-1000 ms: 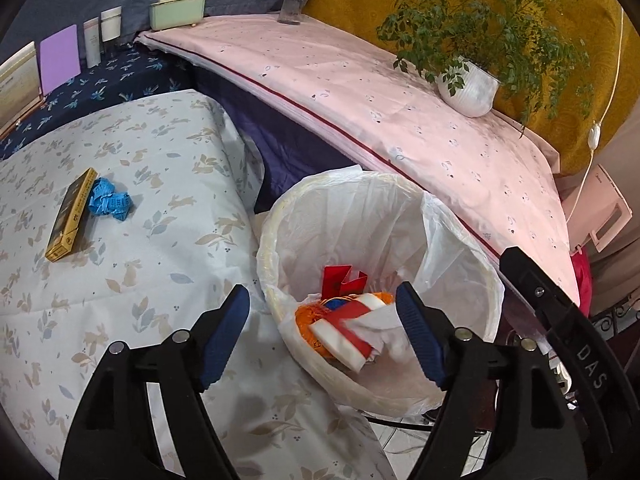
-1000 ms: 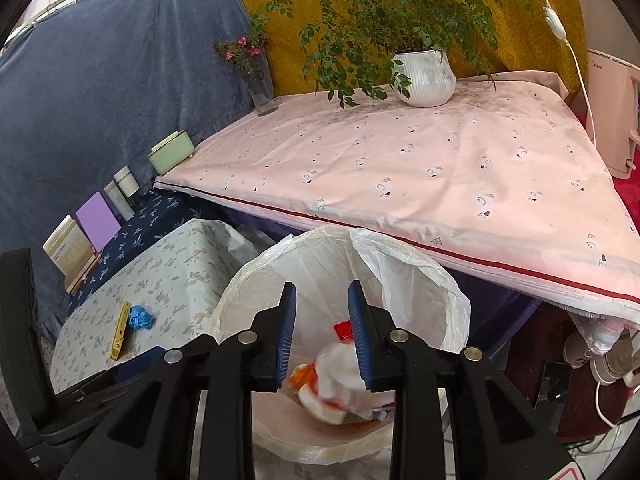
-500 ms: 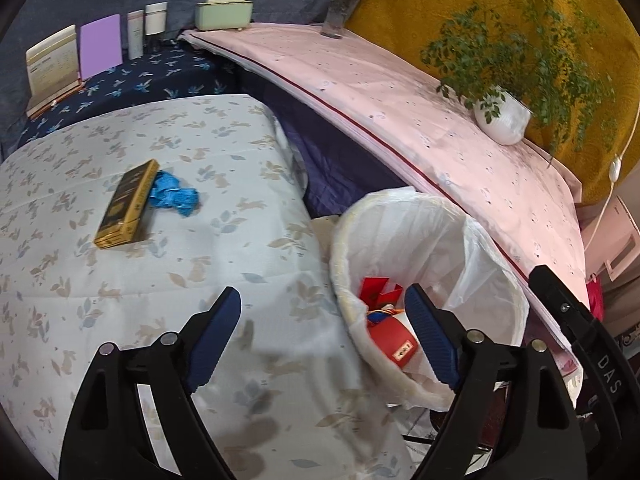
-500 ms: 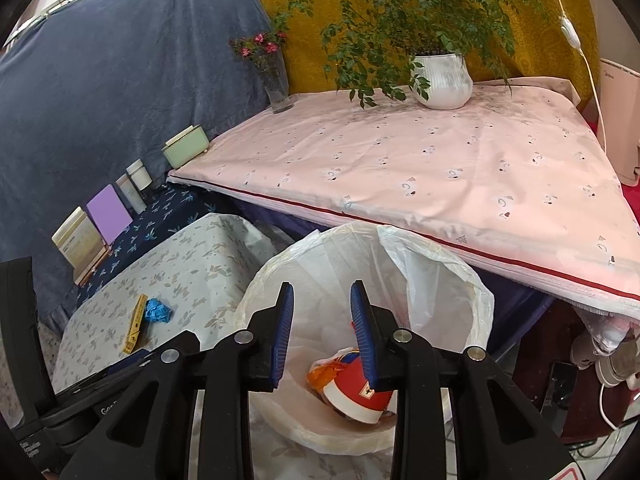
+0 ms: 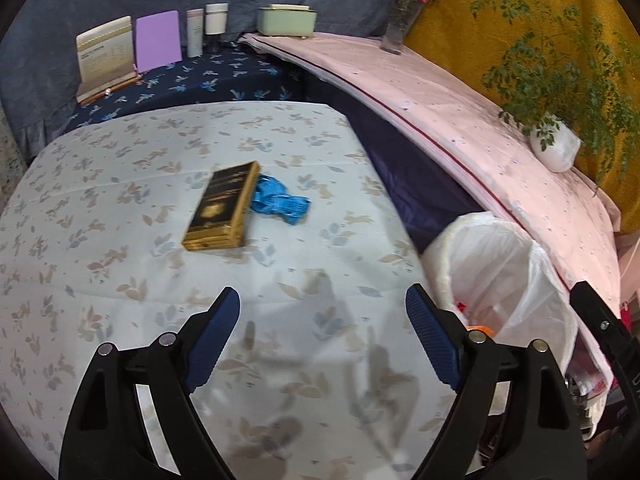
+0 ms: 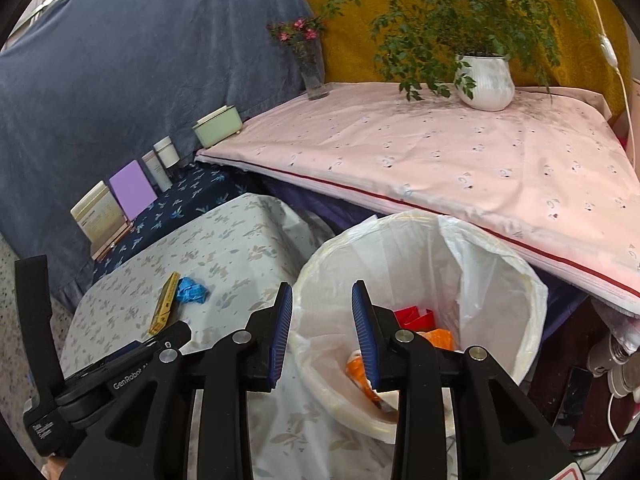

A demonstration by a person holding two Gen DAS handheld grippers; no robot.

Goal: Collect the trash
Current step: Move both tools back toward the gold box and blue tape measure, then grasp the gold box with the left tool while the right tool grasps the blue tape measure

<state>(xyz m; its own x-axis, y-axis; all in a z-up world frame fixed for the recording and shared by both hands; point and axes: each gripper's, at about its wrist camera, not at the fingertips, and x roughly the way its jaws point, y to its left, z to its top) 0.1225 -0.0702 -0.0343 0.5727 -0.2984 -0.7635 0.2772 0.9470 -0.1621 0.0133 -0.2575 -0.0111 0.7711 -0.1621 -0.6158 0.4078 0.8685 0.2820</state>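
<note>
With both tools empty, the left tool point(image 5: 322, 330) spread wide over the leaf-print counter point(image 5: 120, 280) and the right tool point(image 6: 320, 330) partly apart above the white-lined bin point(image 6: 532, 280), the crumpled blue wrapper point(image 5: 280, 202) beside the flat gold-and-black box point(image 5: 222, 210) is best approached from above and pinched clear of the box.

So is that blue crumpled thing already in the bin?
No, the blue crumpled wrapper lies on the floral cloth beside a gold box, outside the white-lined bin.

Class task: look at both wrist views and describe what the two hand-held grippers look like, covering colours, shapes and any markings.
Both the left hand-held gripper and the right hand-held gripper have black angular plastic arms with silver rivets and ribbed blue pads. In the right view, the left one's body carries white "GenRobot" lettering. No sleeves or cables show.
</note>
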